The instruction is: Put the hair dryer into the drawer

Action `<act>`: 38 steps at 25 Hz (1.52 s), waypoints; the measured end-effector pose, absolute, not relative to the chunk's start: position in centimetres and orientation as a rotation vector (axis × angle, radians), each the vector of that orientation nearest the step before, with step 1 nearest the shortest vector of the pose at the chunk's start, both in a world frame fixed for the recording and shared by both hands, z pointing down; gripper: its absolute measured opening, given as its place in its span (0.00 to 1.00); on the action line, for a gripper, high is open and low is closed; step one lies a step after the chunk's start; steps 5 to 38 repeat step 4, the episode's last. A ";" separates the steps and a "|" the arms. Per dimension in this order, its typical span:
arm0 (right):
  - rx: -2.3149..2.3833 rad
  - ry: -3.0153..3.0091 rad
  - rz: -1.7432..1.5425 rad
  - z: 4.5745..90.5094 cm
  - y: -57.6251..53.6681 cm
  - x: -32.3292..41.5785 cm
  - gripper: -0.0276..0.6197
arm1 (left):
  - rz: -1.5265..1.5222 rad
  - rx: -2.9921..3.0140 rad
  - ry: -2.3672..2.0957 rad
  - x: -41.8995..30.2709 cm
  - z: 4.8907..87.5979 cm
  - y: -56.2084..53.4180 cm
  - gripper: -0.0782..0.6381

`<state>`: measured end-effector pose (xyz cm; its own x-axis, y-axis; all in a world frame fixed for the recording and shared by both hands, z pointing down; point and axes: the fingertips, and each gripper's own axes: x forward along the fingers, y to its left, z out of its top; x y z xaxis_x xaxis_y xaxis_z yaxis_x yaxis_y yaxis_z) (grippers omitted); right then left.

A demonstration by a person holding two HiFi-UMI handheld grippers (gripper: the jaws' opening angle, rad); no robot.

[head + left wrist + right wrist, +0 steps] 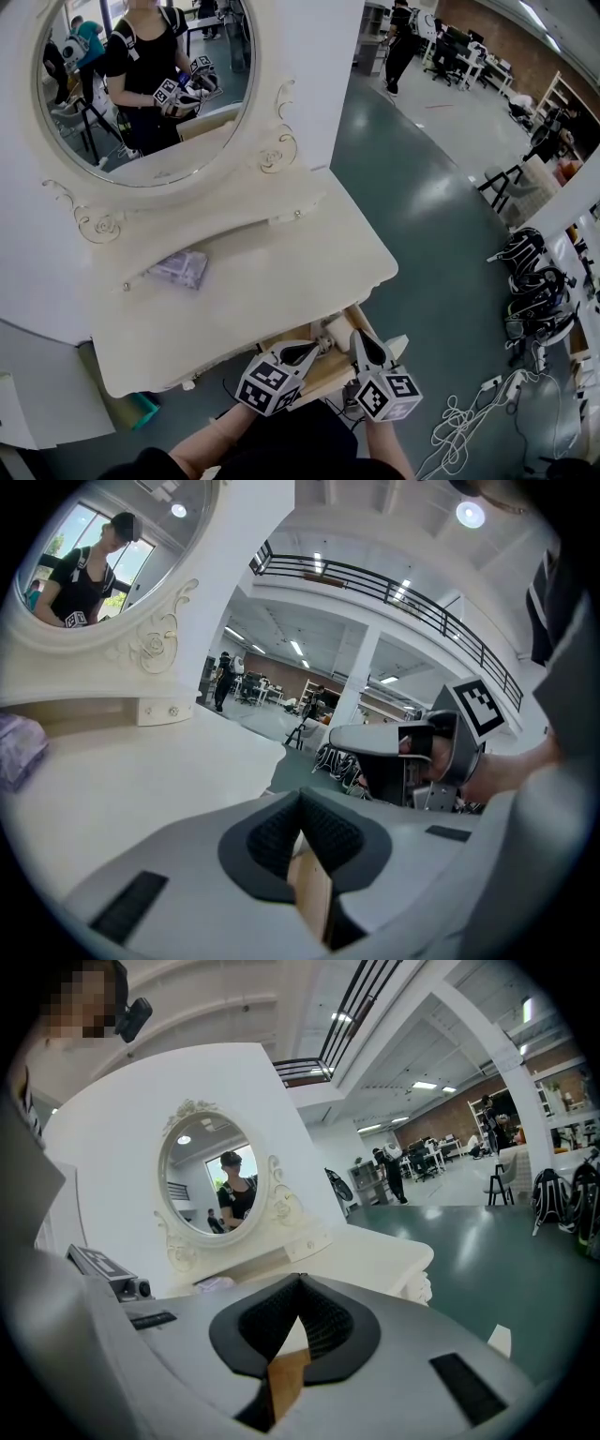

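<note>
Nearest the person, the left gripper and the right gripper hung side by side over the pulled-out drawer. Each had its jaws closed tip to tip, with nothing between them. The drawer stood open under the front edge of the white dressing table, showing a wood-coloured inside. A pale, rounded thing lay in it just ahead of the two gripper tips. It seemed to be the hair dryer, though the grippers hid much of it. What else the drawer held could not be told.

Past the drawer, the tabletop was bare apart from a lilac packet, which lay near the back, below a low shelf. Above the shelf stood an oval mirror in a scrolled white frame. It reflected the person holding both grippers. To the right of the table, a grey-green floor ran off to dark backpacks, white cables and distant desks.
</note>
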<state>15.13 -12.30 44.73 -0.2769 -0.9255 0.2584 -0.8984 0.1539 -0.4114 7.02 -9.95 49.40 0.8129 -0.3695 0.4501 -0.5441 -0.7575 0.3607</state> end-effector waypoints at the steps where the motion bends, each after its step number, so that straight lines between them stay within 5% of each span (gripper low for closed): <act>1: -1.855 2.346 -0.767 44.7 -12.4 15.1 0.07 | 0.489 2.515 -0.678 7.1 49.4 -10.0 0.13; 38: -1.852 2.351 -0.761 44.5 -12.8 15.0 0.07 | 0.494 2.516 -0.680 7.1 49.4 -10.2 0.13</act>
